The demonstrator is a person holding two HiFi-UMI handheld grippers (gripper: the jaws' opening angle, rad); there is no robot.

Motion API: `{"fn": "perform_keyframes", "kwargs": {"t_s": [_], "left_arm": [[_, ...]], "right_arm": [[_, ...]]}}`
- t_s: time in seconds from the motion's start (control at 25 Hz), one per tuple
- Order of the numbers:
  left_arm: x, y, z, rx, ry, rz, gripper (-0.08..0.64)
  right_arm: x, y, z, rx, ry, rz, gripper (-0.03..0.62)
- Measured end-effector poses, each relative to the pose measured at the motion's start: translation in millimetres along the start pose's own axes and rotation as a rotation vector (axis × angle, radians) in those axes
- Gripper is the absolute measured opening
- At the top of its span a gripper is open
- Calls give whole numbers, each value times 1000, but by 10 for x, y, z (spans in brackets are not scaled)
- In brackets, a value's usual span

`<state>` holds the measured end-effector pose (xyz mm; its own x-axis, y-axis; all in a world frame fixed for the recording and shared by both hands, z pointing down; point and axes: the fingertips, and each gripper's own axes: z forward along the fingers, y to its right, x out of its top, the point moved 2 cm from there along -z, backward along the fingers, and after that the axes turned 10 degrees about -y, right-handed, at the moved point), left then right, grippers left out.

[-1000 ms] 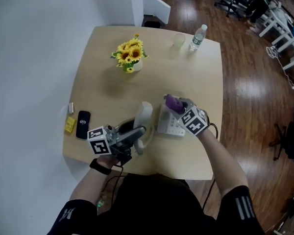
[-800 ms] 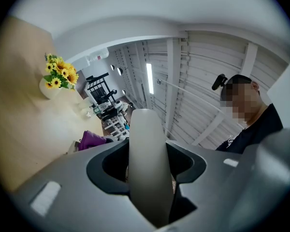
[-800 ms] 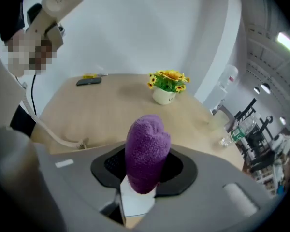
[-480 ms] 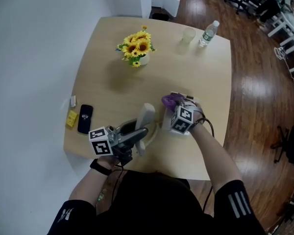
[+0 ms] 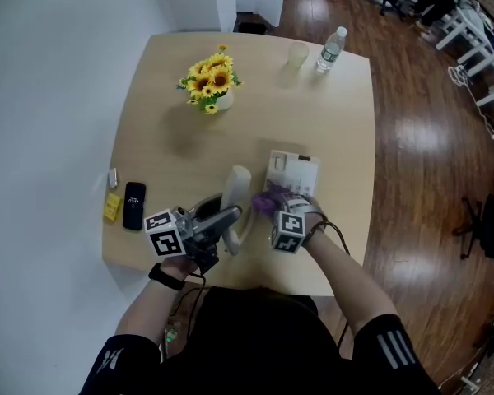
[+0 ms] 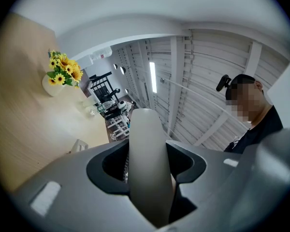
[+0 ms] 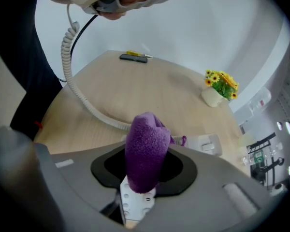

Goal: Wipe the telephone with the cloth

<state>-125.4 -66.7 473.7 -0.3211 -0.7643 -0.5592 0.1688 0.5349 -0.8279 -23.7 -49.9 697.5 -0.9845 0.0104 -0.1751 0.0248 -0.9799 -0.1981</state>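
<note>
The white telephone base [image 5: 292,174] lies on the table near the front edge. Its handset [image 5: 237,194] is lifted off, and my left gripper [image 5: 228,219] is shut on it; in the left gripper view the handset [image 6: 147,163] stands up between the jaws. My right gripper [image 5: 271,210] is shut on a purple cloth [image 5: 266,202], held at the base's near left corner. Seen from the right gripper, the cloth [image 7: 146,151] sits bunched between the jaws over a white perforated part of the telephone [image 7: 135,202]. The coiled cord [image 7: 87,100] runs up to the raised handset.
A pot of sunflowers [image 5: 207,77] stands at the far left of the table [image 5: 337,122], with a cup [image 5: 296,53] and a water bottle [image 5: 329,49] at the far edge. A black mobile phone [image 5: 134,206] and a yellow item [image 5: 112,207] lie near the left edge.
My right gripper has carried the cloth from the far part of the telephone base to its near left corner, toward me. The left gripper still holds the handset up.
</note>
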Motion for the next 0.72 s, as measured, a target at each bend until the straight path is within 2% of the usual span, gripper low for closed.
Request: {"fn": "perform_keyframes", "kwargs": {"t_s": [0.16,0.32,0.4,0.48,0.6,0.72], "left_arm": [[-58,-45,36,20,-9,-7,215],[-102,-64,66,29,-12,-14,215],[-125,-70,80,33,-15,-13,215],[-161,-77,90,42,-19,-15,215],[-194,-99,108,65,-19,-18,215],[-231,-209,145,129,-30,-12,215]], "right_arm": [[11,-209,116,-12,20,3,135],[46,-375,143,33,34,27,135],[58,-362,138,74,54,113,135],[85,-356,79,151,88,218,135],[114,-432,-75,269,153,307,133],[92,-542,-345,330,261,405,133]]}}
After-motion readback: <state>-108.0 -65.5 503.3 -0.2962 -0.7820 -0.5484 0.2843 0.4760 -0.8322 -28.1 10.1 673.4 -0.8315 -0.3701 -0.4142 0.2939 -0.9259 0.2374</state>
